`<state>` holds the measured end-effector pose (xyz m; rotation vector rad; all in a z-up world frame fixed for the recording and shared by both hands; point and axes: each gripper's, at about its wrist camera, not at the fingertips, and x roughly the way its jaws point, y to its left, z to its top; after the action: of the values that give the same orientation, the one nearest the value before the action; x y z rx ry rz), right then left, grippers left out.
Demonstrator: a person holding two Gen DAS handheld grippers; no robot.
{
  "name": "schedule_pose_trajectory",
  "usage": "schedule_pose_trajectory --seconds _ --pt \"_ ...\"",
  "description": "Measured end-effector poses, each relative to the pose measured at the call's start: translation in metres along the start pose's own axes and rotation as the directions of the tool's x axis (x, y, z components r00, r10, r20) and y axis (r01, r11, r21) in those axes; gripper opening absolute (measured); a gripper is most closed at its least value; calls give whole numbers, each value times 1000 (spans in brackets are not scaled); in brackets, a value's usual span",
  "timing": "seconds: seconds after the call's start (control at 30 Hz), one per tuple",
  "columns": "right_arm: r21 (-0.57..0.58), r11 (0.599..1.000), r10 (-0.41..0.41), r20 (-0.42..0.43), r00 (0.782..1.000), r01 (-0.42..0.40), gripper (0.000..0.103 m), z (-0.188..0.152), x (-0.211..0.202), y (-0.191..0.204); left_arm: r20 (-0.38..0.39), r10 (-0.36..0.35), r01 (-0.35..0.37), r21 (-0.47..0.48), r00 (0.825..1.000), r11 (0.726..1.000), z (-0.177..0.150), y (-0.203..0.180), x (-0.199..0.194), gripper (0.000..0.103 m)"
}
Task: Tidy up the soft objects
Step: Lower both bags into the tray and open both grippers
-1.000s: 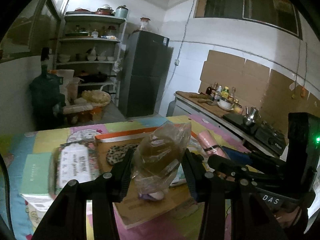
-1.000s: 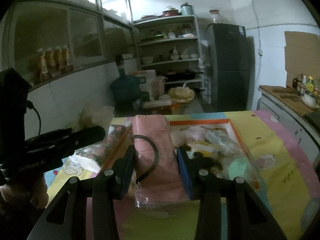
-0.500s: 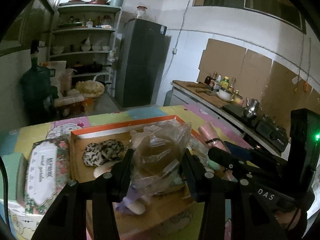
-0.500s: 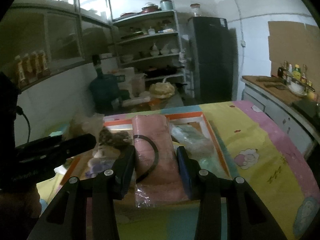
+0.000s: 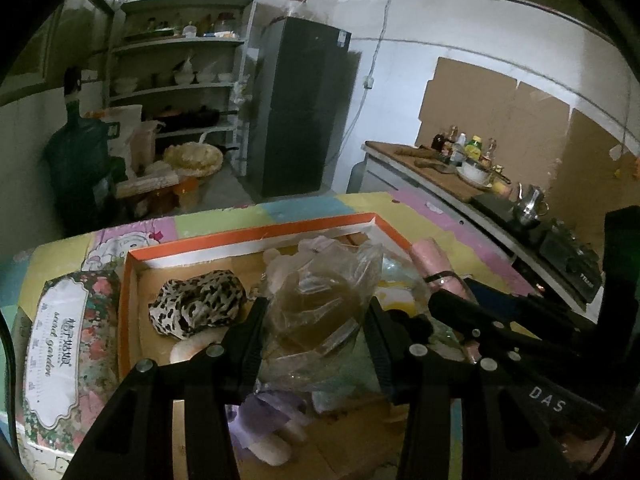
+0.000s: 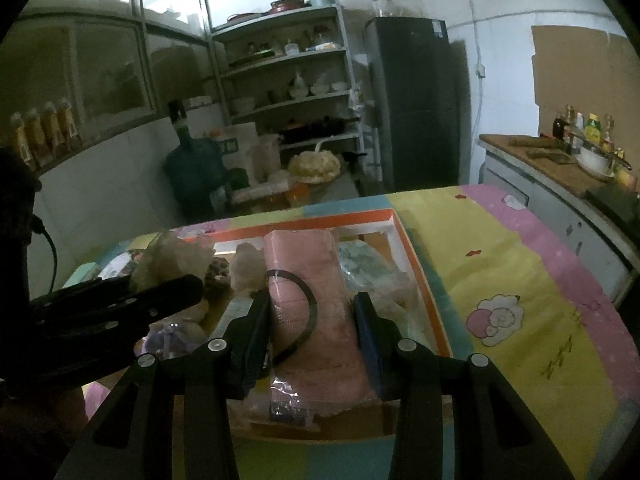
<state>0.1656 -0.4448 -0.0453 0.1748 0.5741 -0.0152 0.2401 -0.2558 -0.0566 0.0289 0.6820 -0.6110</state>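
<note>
A leopard-print cloth (image 5: 196,306) is held in the orange-rimmed cardboard tray (image 5: 256,236); a clear plastic bag (image 5: 320,312) is clamped by the left gripper (image 5: 316,332), a pink wrapped roll (image 6: 310,284) by the right gripper (image 6: 312,320).

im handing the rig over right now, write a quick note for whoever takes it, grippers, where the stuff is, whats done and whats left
Left gripper: shut on a clear plastic bag with something brownish inside, held over the orange-rimmed box.
Right gripper: shut on a pink wrapped pack with a black band round it, also over the box.
In the box: a leopard-print cloth, a purple item and other bagged soft things.
Beside the box on the table: a floral tissue pack.
Done: several soft things are in the box.
Left: set both held items in the box; likely the tissue pack too.
</note>
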Motion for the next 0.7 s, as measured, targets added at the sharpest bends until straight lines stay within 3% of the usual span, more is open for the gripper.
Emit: schedule_pose_trajectory --seconds 0.7 --pt "3 1000 14 -55 998 -14 44 -3 26 -5 -97 27 -29 -18 995 999 -7 10 34 47"
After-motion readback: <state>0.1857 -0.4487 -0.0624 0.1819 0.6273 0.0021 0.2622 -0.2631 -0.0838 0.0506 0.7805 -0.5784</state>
